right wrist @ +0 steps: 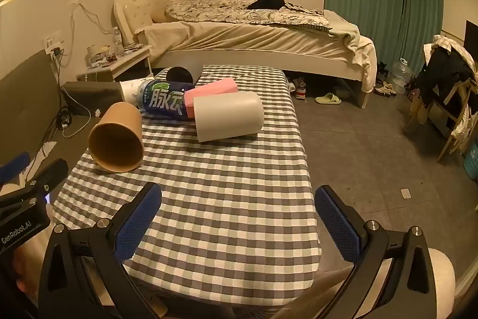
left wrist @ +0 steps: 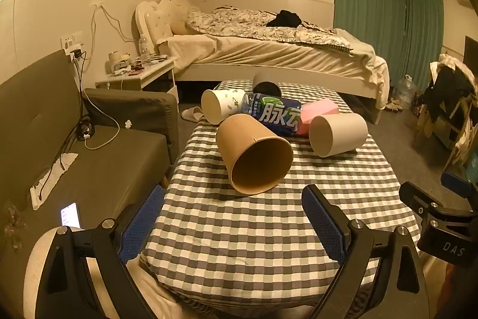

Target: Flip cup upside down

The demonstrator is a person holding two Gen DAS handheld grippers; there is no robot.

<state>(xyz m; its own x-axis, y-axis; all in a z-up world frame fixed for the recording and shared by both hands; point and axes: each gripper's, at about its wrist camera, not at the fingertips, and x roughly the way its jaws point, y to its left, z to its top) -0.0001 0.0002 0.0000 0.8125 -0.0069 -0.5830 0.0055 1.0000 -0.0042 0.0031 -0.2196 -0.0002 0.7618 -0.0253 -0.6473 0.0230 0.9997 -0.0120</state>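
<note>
A brown paper cup point(left wrist: 254, 153) point(right wrist: 118, 139) lies on its side on the checked tablecloth point(left wrist: 239, 229) point(right wrist: 233, 199), its mouth toward the cameras. A plain white cup point(left wrist: 337, 133) point(right wrist: 228, 115) lies on its side to the right of it. A white patterned cup point(left wrist: 221, 105) point(right wrist: 131, 90) lies further back at the left, and a dark-inside cup point(left wrist: 266, 85) point(right wrist: 179, 75) behind it. My left gripper point(left wrist: 236, 214) is open, nothing between its blue pads, short of the brown cup. My right gripper point(right wrist: 239, 211) is open too, over the table's near part.
A blue labelled bottle point(left wrist: 274, 111) point(right wrist: 164, 100) and a pink block point(left wrist: 318, 112) point(right wrist: 210, 93) lie among the cups. A dark sofa point(left wrist: 74, 154) with cables and a lit phone point(left wrist: 70, 214) stands left, a bed point(left wrist: 269, 50) behind, open floor point(right wrist: 373, 154) right.
</note>
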